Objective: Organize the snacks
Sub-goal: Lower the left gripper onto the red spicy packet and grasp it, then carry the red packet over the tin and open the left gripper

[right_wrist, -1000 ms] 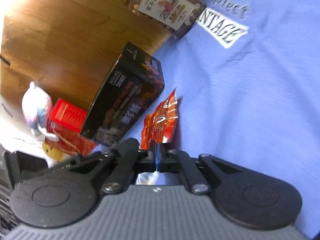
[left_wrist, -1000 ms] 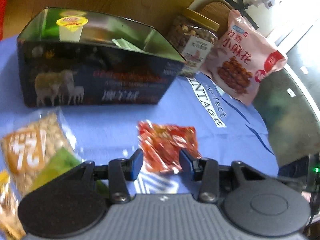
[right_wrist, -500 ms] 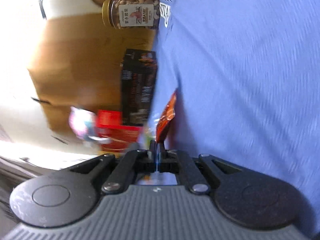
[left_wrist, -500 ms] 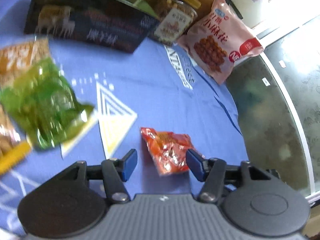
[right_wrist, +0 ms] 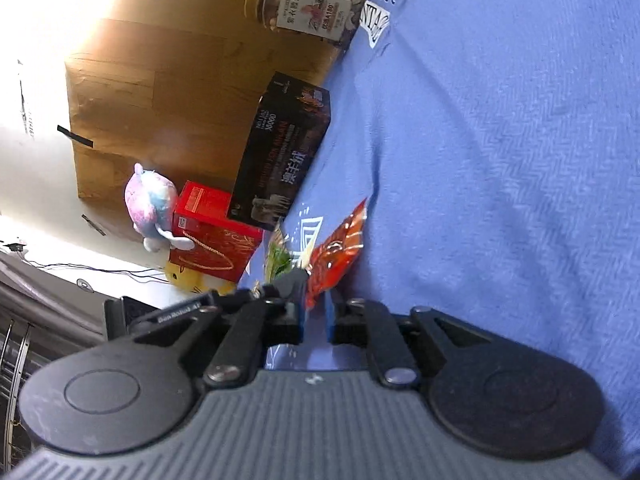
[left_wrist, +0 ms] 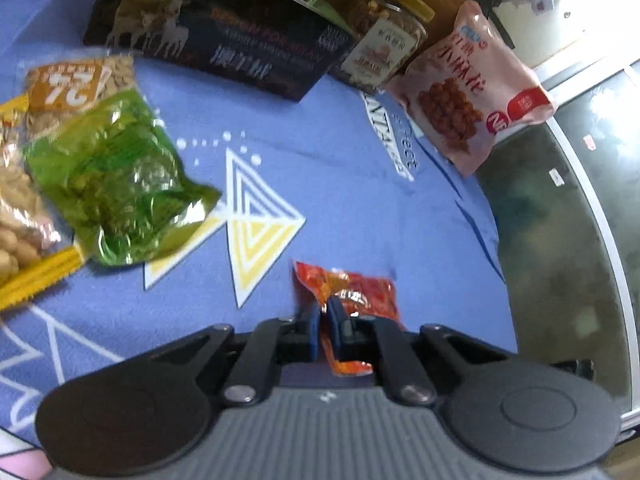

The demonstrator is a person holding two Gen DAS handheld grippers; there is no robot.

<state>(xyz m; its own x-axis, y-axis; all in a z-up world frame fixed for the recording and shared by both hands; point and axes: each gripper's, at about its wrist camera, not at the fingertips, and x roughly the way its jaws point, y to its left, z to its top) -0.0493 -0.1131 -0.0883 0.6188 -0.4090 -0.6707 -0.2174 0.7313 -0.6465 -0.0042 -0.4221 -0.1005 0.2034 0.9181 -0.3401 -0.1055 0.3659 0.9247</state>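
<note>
Red snack packet (left_wrist: 352,292) lies on the blue cloth (left_wrist: 360,184) directly ahead of the left gripper (left_wrist: 324,320), whose jaws have just been closing and now pinch the packet's near edge between the blue pads.

In the right wrist view, a red packet (right_wrist: 338,252) projects forward from the right gripper (right_wrist: 315,312). Its jaws have just been opening; a narrow gap stands between the pads, with the packet's tail in that gap. Whether the pads press on it cannot be told.

Only the left view shows, ahead and to the left, a green packet (left_wrist: 116,184) overlapping a peanut bag (left_wrist: 76,88), and far ahead to the right a pink bag (left_wrist: 472,100).

Only the right view shows a red box (right_wrist: 212,232) and a plush toy (right_wrist: 150,204), ahead to the left.

Both views show the dark box (left_wrist: 216,36) and the nut jar (left_wrist: 380,52).
</note>
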